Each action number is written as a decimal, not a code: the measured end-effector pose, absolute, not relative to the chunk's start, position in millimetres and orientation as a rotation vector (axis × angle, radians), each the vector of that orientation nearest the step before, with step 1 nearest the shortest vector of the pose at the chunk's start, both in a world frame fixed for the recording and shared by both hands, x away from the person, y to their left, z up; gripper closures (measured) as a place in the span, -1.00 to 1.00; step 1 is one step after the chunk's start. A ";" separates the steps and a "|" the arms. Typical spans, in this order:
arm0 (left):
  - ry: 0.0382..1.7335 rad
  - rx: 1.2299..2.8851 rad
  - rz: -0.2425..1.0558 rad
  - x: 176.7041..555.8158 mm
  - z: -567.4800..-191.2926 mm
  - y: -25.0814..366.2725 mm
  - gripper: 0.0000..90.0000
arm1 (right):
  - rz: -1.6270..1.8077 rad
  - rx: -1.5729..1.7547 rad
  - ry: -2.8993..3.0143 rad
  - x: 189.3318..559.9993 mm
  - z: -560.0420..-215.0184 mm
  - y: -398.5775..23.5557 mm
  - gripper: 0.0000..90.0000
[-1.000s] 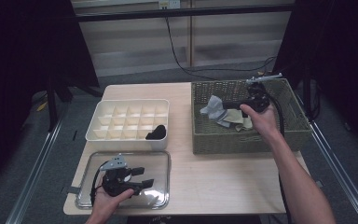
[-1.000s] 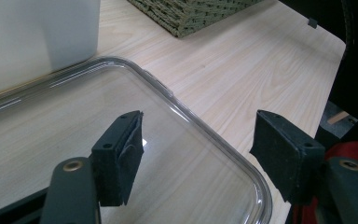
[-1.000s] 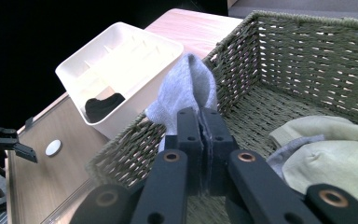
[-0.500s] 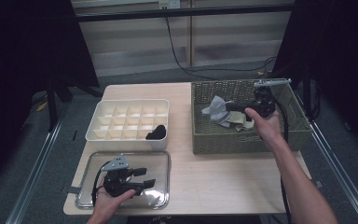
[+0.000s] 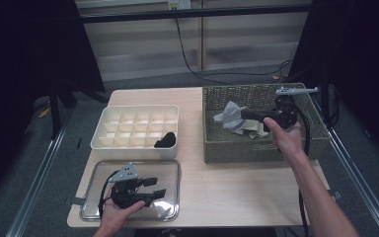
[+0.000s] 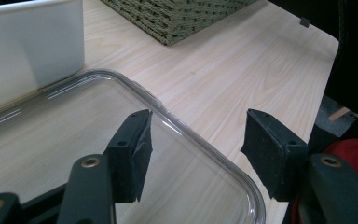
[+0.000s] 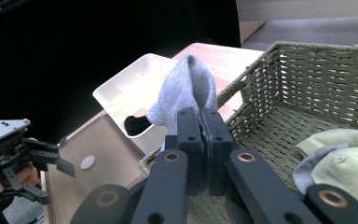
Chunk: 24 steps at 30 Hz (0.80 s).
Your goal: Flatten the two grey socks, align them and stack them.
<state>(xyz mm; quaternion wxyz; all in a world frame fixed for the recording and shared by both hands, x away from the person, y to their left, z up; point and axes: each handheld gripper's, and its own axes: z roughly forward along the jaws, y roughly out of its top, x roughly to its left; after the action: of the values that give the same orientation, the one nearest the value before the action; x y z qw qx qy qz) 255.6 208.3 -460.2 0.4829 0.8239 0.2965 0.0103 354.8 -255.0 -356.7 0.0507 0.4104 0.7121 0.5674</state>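
On the left, the left gripper [image 5: 154,187] hangs over the clear tray [image 5: 171,167] at the front of the counter [image 5: 227,197]; its jaws have just been closing but stand apart with nothing between them. Behind the tray sits the white divided box [image 5: 133,144], with a dark sock [image 5: 165,140] in its front right compartment. To the right, over the woven basket [image 5: 256,148], the right gripper [image 7: 200,126] has its jaws pinched tight on a grey sock [image 7: 186,88], lifted above the pale socks [image 5: 254,129] left inside. The grip catches only a fold, so on the way across the sock could slip out, or its hanging end could snag the basket rim and drag loose.
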 end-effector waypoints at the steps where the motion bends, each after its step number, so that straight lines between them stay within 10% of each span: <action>1: 0.720 2.007 0.028 255.9 -459.9 208.1 -0.07 | 1.731 1.244 2.166 352.6 -355.6 -254.6 0.96; 24: 0.669 2.029 0.046 254.6 -455.7 193.8 0.07 | 1.797 1.186 2.162 299.2 -354.8 -244.8 0.96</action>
<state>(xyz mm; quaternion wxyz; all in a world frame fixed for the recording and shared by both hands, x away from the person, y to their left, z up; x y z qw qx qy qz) 254.6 193.8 -455.7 0.4814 0.8323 0.2743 0.0189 299.2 -244.8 -354.8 0.0454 0.3882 0.7079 0.5884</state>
